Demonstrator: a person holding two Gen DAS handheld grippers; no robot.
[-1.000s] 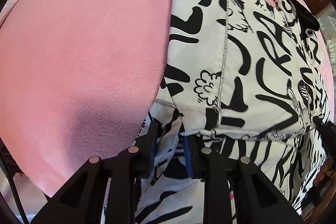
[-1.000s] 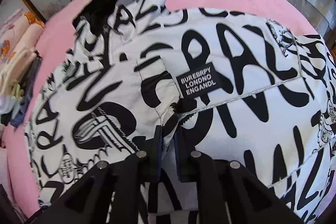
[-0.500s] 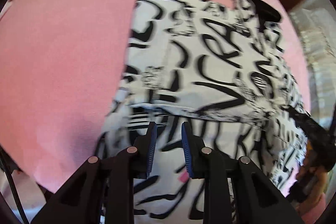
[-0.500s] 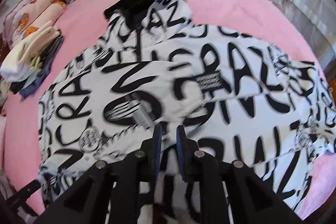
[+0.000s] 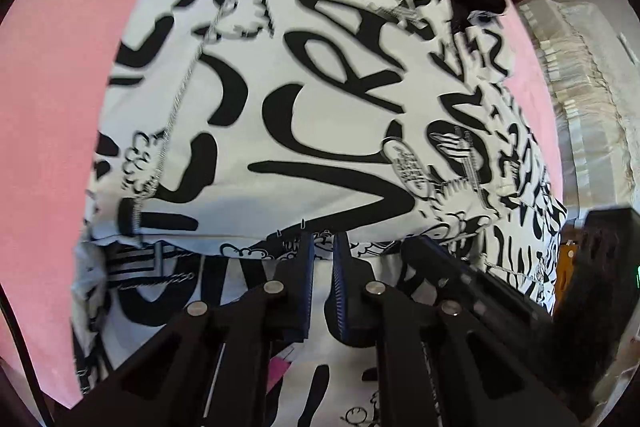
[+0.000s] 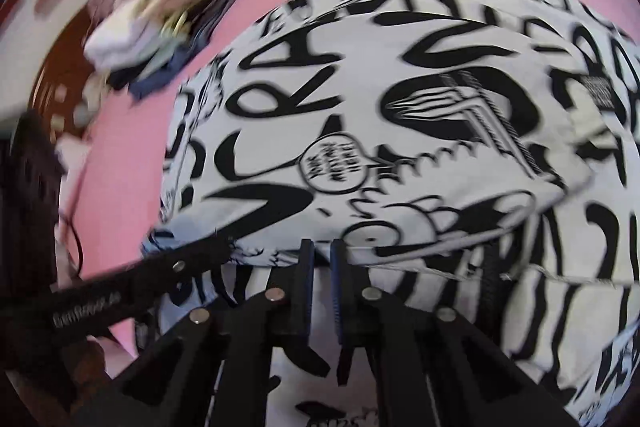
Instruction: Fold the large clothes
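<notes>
1. The shirt (image 5: pixel 320 99) is lying half-folded on the pink bed (image 5: pixel 60 87).
2. Left gripper (image 5: pixel 322 247) has just been closing, nearly shut, empty; right gripper (image 6: pixel 320 251) likewise.
3. Next, I reckon: gripping the near hem for another fold.

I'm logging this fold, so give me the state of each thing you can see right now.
Black-and-white graffiti-print shirt: partly folded, upper layer doubled over, lying on the pink blanket.
Pink fleece blanket: spread flat.
Stack of folded clothes: piled beside the shirt.
Left gripper: shut, jaws just closing.
Right gripper: shut, jaws just closing.
</notes>
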